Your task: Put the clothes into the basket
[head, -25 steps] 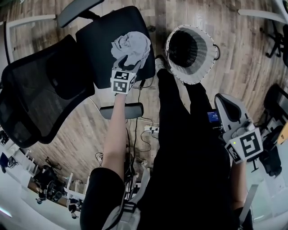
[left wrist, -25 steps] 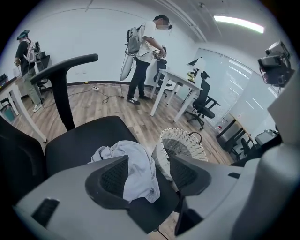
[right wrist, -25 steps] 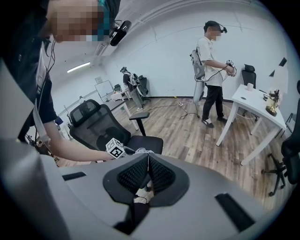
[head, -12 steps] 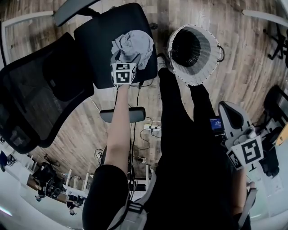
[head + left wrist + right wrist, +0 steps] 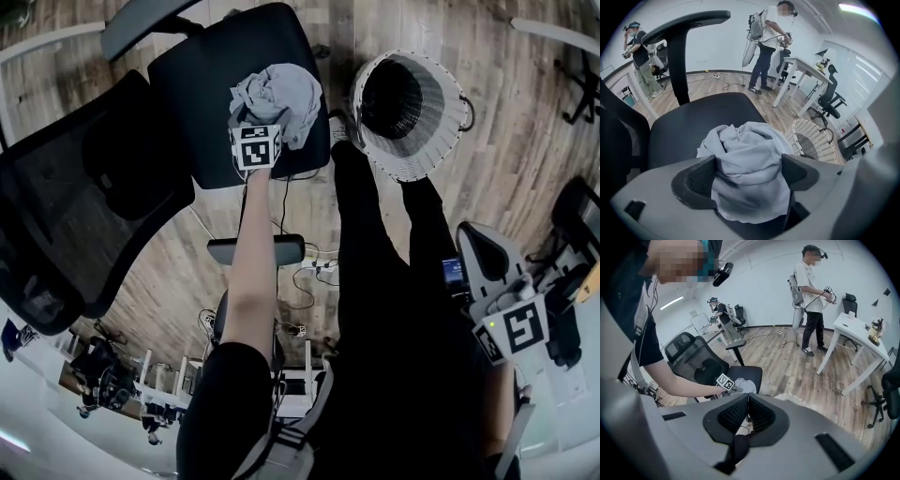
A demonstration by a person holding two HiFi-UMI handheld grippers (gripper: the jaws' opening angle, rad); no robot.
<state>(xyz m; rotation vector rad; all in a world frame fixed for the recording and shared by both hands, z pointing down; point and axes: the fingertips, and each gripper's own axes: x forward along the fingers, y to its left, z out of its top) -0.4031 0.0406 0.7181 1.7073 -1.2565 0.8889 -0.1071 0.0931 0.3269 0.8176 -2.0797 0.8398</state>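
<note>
Since a second ago the left gripper (image 5: 747, 164) has sunk toward the chair, and its marker cube now sits at the near edge of the grey garment (image 5: 281, 94) instead of over its lower part. Its jaws have just been opening and now stand spread wide, one on each side of the cloth.

The garment is a pale grey piece of soft knit, crumpled into a loose heap with deep folds and one stitched hem curling across the top. In the left gripper view it bulges up between the two jaws and fills most of the gap. Its lower folds spill toward the camera, and the dark pads sit close against its sides without visibly squeezing it. It lies on the black seat (image 5: 202, 84) of an office chair, toward the side nearest the basket.

The basket (image 5: 431, 141) is white wicker with a dark inside. It stands on the wooden floor (image 5: 525, 122) just beside the seat, and no cloth shows in it.

The right gripper (image 5: 747, 404) hangs well apart by the person's right side. Its jaws are pressed together, and I can make out nothing between the pads.
</note>
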